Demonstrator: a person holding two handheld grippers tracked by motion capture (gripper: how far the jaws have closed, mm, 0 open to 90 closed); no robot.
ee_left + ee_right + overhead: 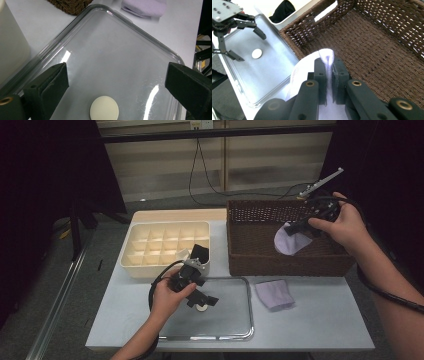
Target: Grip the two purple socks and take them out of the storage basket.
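Cloth (290, 240): pinched tight by right gripper (300, 226) over basket (240, 255), probably for dropping in.
Left gripper (204, 299): jaws held apart around disc (104, 109) in tray (247, 320).

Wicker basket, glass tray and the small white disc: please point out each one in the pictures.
wicker basket (290, 262): high view, on its front wall.
glass tray (140, 30): left gripper view, on its far rim.
white disc (104, 108): left gripper view, on the middle of its top face.

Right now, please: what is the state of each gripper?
Left gripper: open, holding nothing, over the glass tray with the white disc between its jaws.
Right gripper: closed on a lilac cloth, above the wicker basket.
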